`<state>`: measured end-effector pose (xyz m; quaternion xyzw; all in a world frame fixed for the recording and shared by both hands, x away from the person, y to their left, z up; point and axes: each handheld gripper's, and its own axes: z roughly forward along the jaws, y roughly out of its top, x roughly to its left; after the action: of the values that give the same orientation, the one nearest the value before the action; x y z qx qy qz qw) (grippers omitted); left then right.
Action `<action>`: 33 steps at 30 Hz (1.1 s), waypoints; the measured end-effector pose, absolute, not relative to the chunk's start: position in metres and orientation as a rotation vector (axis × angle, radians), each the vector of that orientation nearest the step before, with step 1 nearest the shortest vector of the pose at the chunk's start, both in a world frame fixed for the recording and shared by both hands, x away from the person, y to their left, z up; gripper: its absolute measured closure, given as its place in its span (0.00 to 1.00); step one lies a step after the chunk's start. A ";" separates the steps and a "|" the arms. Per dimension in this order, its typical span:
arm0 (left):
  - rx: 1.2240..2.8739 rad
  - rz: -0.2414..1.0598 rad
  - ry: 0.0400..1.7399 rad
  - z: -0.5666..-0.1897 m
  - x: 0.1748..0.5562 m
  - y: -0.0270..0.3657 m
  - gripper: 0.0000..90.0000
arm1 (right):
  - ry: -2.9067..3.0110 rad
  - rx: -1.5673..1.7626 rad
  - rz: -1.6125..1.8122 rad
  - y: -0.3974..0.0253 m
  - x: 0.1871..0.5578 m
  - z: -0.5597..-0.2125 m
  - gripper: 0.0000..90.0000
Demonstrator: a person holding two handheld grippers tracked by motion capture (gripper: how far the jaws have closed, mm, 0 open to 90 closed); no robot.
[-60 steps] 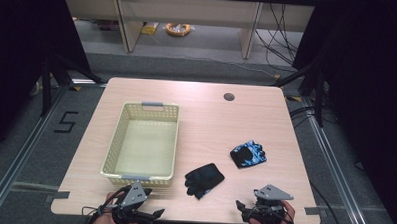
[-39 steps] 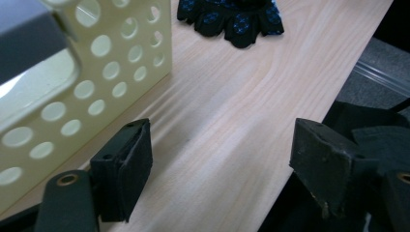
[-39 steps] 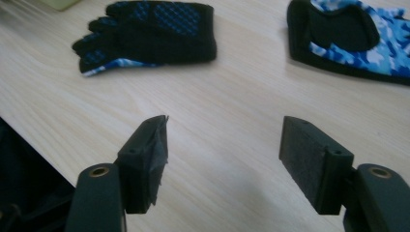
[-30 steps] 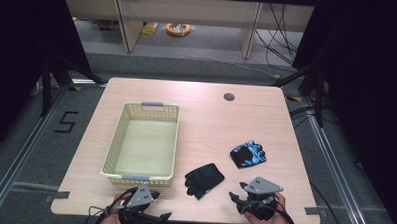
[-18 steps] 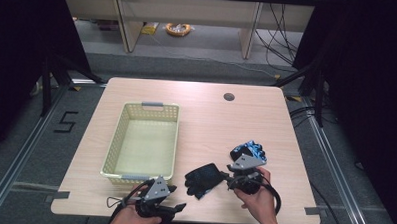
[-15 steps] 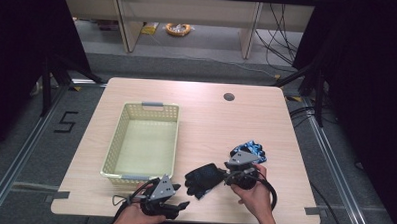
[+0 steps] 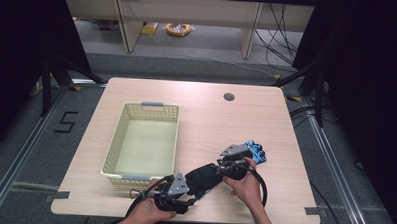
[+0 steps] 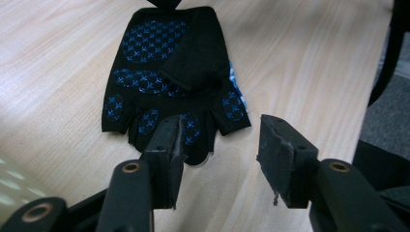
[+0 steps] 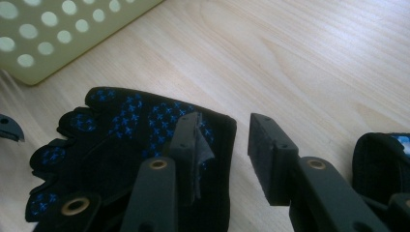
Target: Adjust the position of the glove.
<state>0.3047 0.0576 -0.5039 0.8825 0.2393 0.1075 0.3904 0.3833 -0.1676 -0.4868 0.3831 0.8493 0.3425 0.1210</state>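
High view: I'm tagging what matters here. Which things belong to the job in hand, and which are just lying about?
In the job: black glove; left gripper and right gripper, both open at it; likely the basket.
Lying about: blue glove; yellow coil on the floor.

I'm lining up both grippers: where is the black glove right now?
In the high view, the black glove lies near the table's front edge, between the left gripper and right gripper, just right of the basket.
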 end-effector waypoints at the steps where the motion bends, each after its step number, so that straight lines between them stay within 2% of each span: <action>1: 2.243 0.273 0.608 -0.504 0.305 0.058 0.58 | 2.480 1.119 1.000 -0.168 0.383 -0.487 0.72; 4: 2.262 0.273 0.643 -0.507 0.308 0.055 0.59 | 2.483 1.093 0.985 -0.167 0.386 -0.489 0.72; 7: 2.307 0.299 0.624 -0.508 0.312 0.052 0.65 | 2.513 1.123 0.961 -0.165 0.387 -0.490 0.72; 10: 2.292 0.282 0.658 -0.509 0.313 0.051 0.67 | 2.501 1.119 0.967 -0.163 0.389 -0.493 0.73; 13: 2.310 0.336 0.640 -0.509 0.316 0.051 0.70 | 2.523 1.138 0.947 -0.163 0.390 -0.492 0.74; 14: 2.315 0.339 0.622 -0.509 0.317 0.051 0.74 | 2.520 1.135 0.954 -0.163 0.391 -0.494 0.77; 15: 2.302 0.302 0.638 -0.511 0.315 0.049 0.74 | 2.520 1.135 0.954 -0.163 0.391 -0.494 0.77; 16: 2.306 0.318 0.632 -0.510 0.315 0.049 0.79 | 2.530 1.139 0.927 -0.163 0.391 -0.496 0.81; 17: 2.305 0.328 0.628 -0.511 0.315 0.050 0.79 | 2.530 1.139 0.927 -0.163 0.391 -0.496 0.81; 19: 2.318 0.357 0.607 -0.511 0.314 0.050 0.86 | 2.537 1.181 0.942 -0.164 0.391 -0.496 0.88; 20: 2.318 0.357 0.607 -0.511 0.314 0.050 0.88 | 2.537 1.181 0.942 -0.164 0.391 -0.496 0.88; 21: 2.323 0.369 0.594 -0.510 0.313 0.050 0.90 | 2.528 1.161 0.977 -0.167 0.390 -0.499 0.97; 26: 2.323 0.370 0.593 -0.509 0.312 0.051 0.94 | 2.500 1.191 1.063 -0.173 0.385 -0.500 0.99; 33: 2.275 0.396 0.579 -0.496 0.311 0.055 0.94 | 2.445 1.216 1.158 -0.189 0.361 -0.480 0.99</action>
<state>0.3106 0.0548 -0.4961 0.8872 0.2260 0.1544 0.3714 0.3610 -0.1894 -0.4797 0.4085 0.8210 0.3890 0.0878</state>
